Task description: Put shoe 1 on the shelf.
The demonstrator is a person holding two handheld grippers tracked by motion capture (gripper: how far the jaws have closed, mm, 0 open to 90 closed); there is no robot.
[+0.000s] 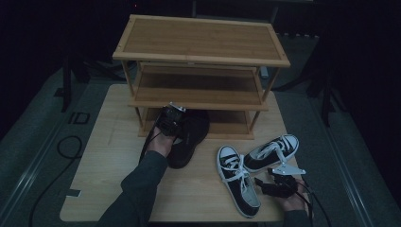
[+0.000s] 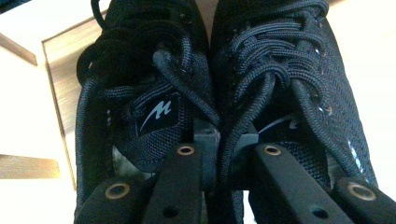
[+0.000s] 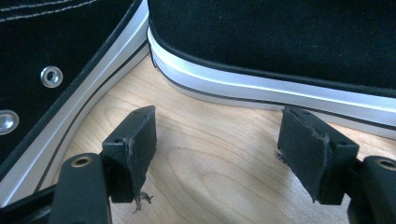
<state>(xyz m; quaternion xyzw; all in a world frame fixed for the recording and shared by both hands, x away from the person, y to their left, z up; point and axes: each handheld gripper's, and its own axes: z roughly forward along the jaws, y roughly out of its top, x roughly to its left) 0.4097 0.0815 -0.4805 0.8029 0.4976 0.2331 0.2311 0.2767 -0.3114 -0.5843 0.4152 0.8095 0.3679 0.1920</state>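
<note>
- The left gripper (image 1: 171,124) is clamped on a pair of black shoes (image 1: 189,137), its jaws pinching the two inner collars together — in the left gripper view the shoes (image 2: 205,79) sit side by side, laces up, toes pointing away.
- The pair lies on the desk (image 1: 108,156) right at the front of the wooden rack (image 1: 201,56), toes reaching toward the bottom shelf (image 1: 227,128). Judging by this, the step in hand is stowing the black pair on that shelf.
- The next move calls for a level push forward under the middle shelf, keeping the pinch firm so neither shoe slips out, then letting go once both soles rest on the shelf.
- The right gripper (image 1: 276,185) rests low on the desk with its jaws spread wide and nothing between them — its own view shows bare wood between the pads (image 3: 140,140).
- Two black-and-white sneakers (image 1: 257,163) lie loose just beside it, angled apart; they look like the next pair to gather.
</note>
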